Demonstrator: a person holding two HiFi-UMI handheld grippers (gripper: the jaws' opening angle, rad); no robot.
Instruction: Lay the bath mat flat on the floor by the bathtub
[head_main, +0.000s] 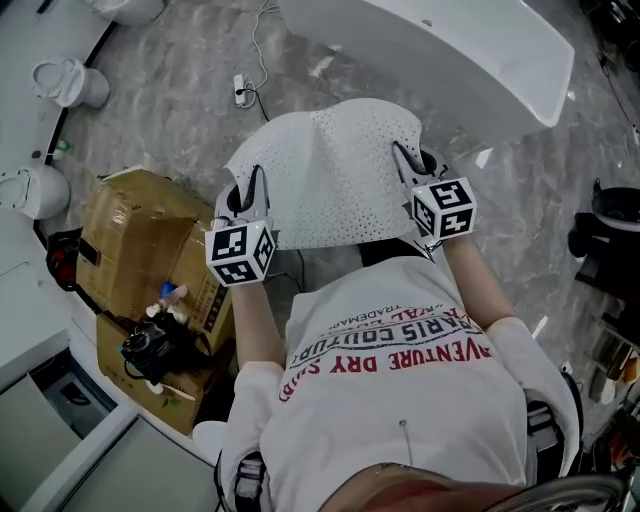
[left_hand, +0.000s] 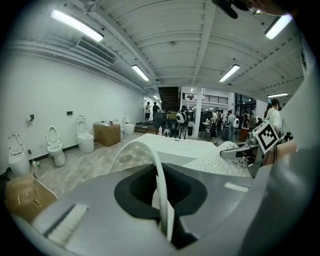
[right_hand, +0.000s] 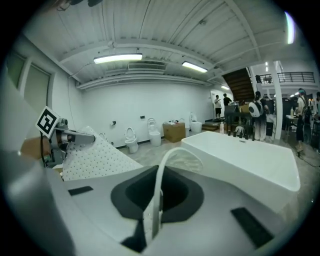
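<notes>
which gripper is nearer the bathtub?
Right. The right gripper holds the bath mat close to the bathtub; the left gripper holds it farther off, by the cardboard box.

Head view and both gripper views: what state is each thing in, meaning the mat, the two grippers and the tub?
Bath mat: held up by its near edge, bowed between the grippers, not yet flat on the floor.
Left gripper: jaws shut on the mat's left corner.
Right gripper: jaws shut on the mat's right corner.
Bathtub: standing upright on the floor just beyond the mat.
</notes>
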